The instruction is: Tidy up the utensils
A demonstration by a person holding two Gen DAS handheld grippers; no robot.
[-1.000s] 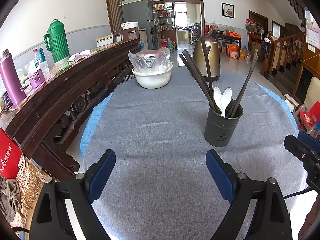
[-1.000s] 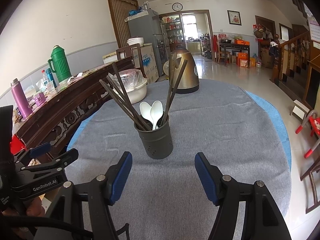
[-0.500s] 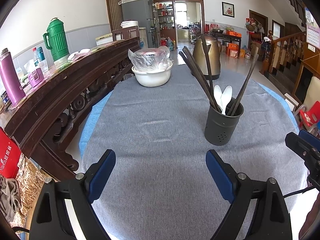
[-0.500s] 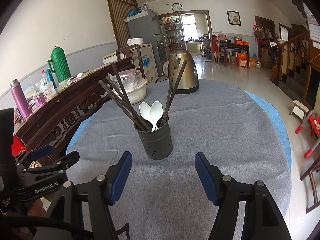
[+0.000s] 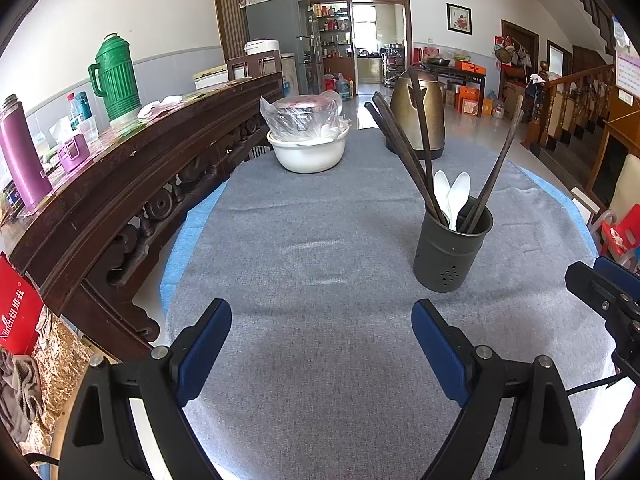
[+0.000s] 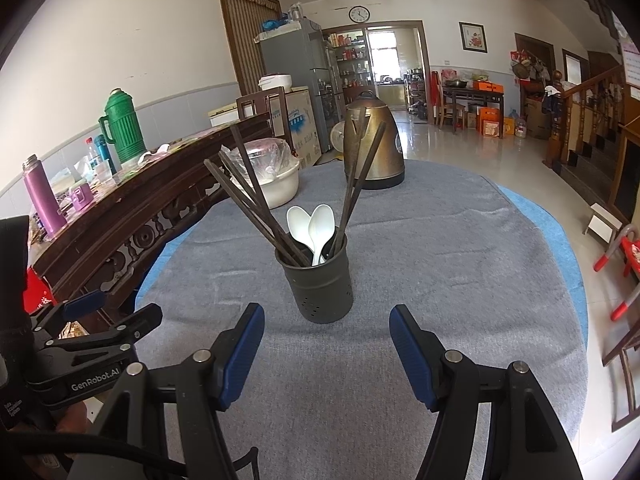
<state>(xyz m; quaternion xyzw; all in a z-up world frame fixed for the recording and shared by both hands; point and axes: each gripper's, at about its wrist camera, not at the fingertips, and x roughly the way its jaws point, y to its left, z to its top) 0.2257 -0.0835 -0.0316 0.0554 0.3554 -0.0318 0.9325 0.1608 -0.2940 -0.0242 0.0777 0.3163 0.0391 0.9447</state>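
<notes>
Grey cloth (image 5: 320, 240) covers the round desk, a blue layer showing at its rim, and on it stands a dark perforated utensil holder (image 6: 320, 288) with several dark chopsticks (image 6: 256, 208) fanned out and two white spoons (image 6: 314, 232) upright among them. The right tool (image 6: 326, 350) hangs over the near part of the desk with the holder straight ahead, its blue pads parted and nothing between them. The left tool (image 5: 322, 346) is spread wider, also empty, over bare cloth, with the holder (image 5: 452, 252) off to its right. Each view catches the other tool at its edge: the right wrist view shows the left one's black frame, lettered "GenRobot.AI", at lower left, while the left wrist view shows only a jaw tip of the right one at far right. Beyond the holder sit a brass-coloured kettle (image 6: 372, 144) and a white basin (image 5: 308, 152) holding a plastic-wrapped pot. A green thermos (image 5: 116, 76) stands on the carved wooden sideboard (image 5: 140, 184).
</notes>
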